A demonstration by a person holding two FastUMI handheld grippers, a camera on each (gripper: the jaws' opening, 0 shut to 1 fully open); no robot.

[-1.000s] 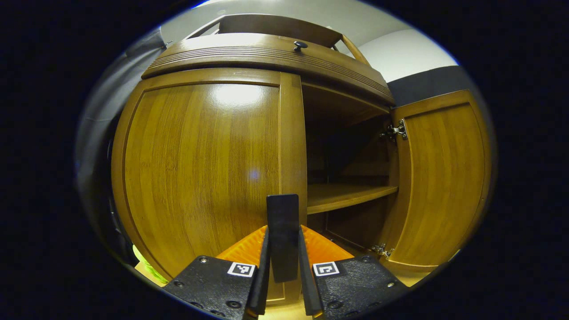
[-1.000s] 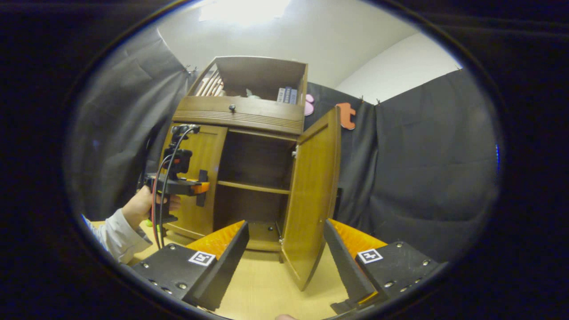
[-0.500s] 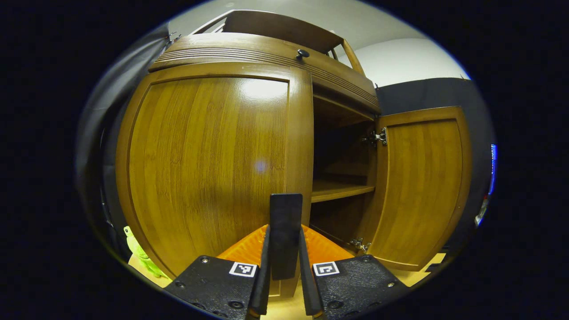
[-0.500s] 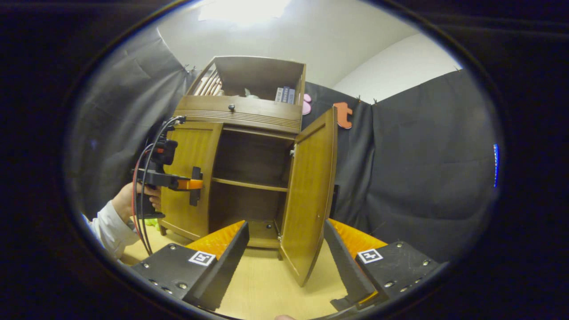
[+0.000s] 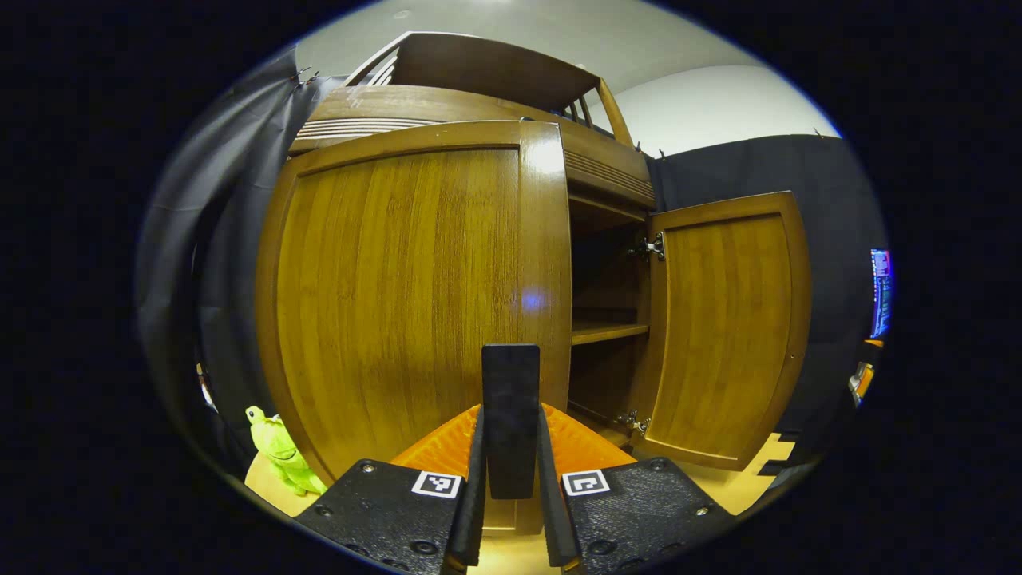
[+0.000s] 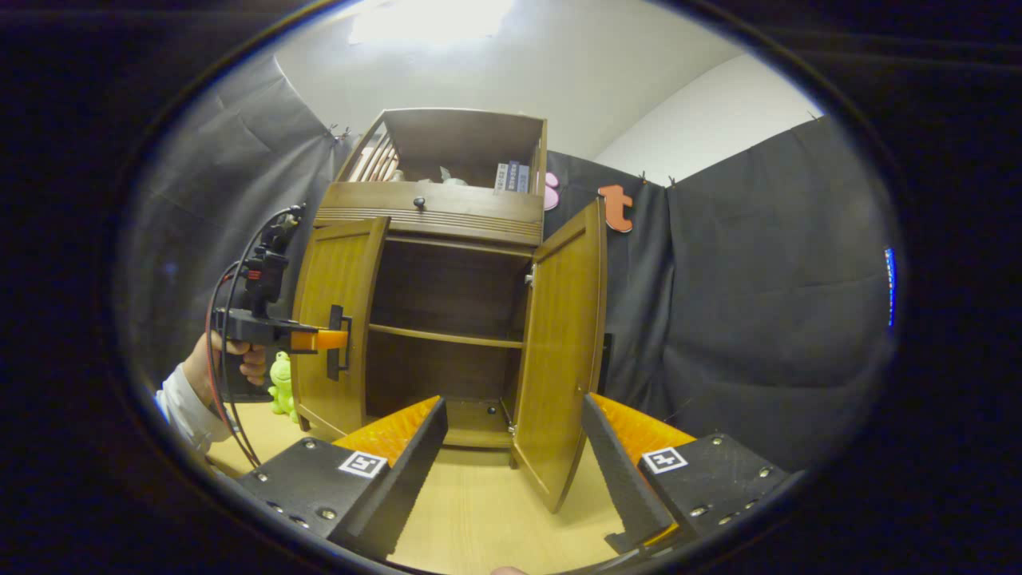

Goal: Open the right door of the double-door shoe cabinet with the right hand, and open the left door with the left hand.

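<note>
Right now the brown wooden double-door shoe cabinet (image 6: pixel 447 319) stands on the pale wooden floor (image 6: pixel 479 511) against the black cloth wall, and both its doors stand away from the opening. Its right door (image 6: pixel 563 351) is swung wide, free edge out over the floor in front of the cabinet, with bare floor all round that edge. Its left door (image 6: pixel 335 319) is partly swung out on the cabinet's other side, so the dark interior and its single wooden shelf (image 6: pixel 447 335) are exposed between the two doors. From the left gripper view that left door (image 5: pixel 415 295) looms close, glossy grain catching a light, its free edge running straight down to the long black handle (image 5: pixel 511 415). The left gripper (image 5: pixel 511 479) is clamped on that handle, one black finger pressed to each side of it; from the right gripper view the same left gripper (image 6: pixel 319 342) meets the door's free edge, held by a hand (image 6: pixel 223 363). The right gripper (image 6: pixel 515 459) hangs well back from the cabinet, fingers spread wide and gripping nothing, the right door's lower corner showing between them. A small bright-green plush toy (image 5: pixel 279 451) sits on the floor beside the cabinet's left side.
</note>
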